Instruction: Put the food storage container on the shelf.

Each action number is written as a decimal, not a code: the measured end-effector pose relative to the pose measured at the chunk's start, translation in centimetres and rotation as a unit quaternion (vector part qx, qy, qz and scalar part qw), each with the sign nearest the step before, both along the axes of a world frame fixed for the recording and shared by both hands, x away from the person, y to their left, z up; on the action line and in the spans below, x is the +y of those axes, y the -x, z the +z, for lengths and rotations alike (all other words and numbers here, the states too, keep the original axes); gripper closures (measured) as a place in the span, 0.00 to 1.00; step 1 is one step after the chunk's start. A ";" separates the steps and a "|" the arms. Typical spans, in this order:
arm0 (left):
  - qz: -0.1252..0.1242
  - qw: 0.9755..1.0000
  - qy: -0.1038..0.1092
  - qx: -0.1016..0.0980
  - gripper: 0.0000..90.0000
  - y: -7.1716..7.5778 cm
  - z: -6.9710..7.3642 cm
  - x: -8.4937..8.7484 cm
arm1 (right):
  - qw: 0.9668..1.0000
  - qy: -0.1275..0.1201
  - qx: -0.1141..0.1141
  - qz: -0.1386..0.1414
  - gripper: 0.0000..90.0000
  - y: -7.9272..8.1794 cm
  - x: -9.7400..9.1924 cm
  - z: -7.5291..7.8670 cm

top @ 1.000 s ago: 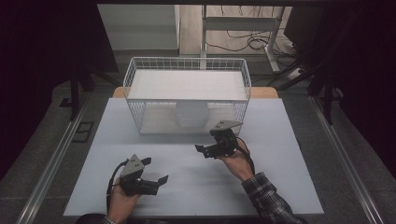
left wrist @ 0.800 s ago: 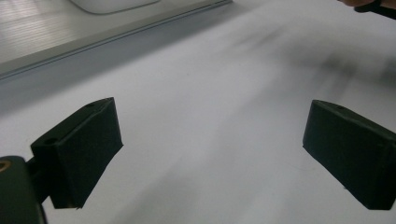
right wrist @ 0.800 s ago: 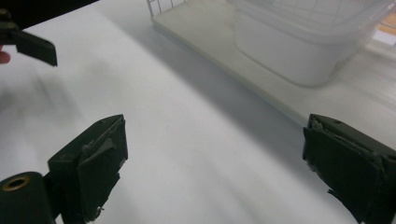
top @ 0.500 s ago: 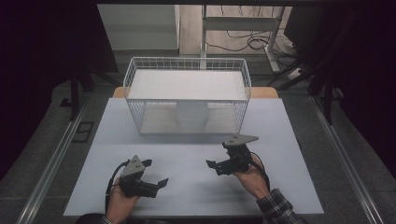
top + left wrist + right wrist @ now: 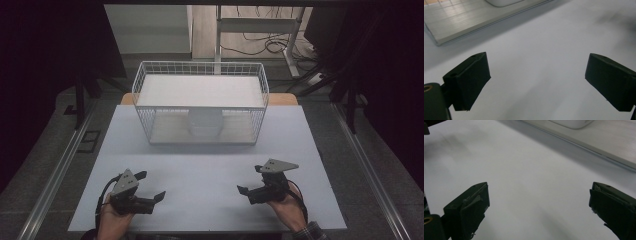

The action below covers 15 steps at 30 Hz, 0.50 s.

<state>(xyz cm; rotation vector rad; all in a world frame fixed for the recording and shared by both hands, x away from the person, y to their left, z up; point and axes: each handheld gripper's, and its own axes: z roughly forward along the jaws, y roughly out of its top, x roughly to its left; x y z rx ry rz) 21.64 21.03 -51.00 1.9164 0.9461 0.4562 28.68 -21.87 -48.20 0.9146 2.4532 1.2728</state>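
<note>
A white wire basket (image 5: 200,107) stands at the back of the pale table (image 5: 210,165), with a white round container (image 5: 204,124) inside it on its floor. My left gripper (image 5: 151,184) is held low near the front left edge, open, jaws pointing right with nothing between them (image 5: 536,67). At the front right my right gripper (image 5: 248,179) is open too, jaws pointing left. Its jaws have just been opening, and only bare table lies between them (image 5: 539,195). The basket's base (image 5: 461,22) and the container (image 5: 571,123) lie ahead of each gripper.
A metal desk frame (image 5: 260,25) and cables (image 5: 260,47) sit on the floor behind the table. Dark areas flank both sides. A metal rail (image 5: 55,175) runs along the table's left side.
My right gripper has drawn back from in front of the basket to the front right of the table. The left gripper has shifted slightly left.
</note>
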 end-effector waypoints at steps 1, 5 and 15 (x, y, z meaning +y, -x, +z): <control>0.001 1.000 -0.002 0.000 0.06 0.1 -0.1 0.2 | 1.000 -0.001 -0.001 -0.002 0.03 0.3 -0.3 -0.1; 0.008 1.000 -0.007 0.003 0.05 0.6 -0.4 0.8 | 1.000 0.002 0.003 -0.009 0.02 1.4 -1.6 -0.5; 0.011 1.000 -0.022 0.016 0.03 1.3 -1.0 1.4 | 0.999 0.021 0.032 -0.024 0.01 3.2 -3.6 -2.1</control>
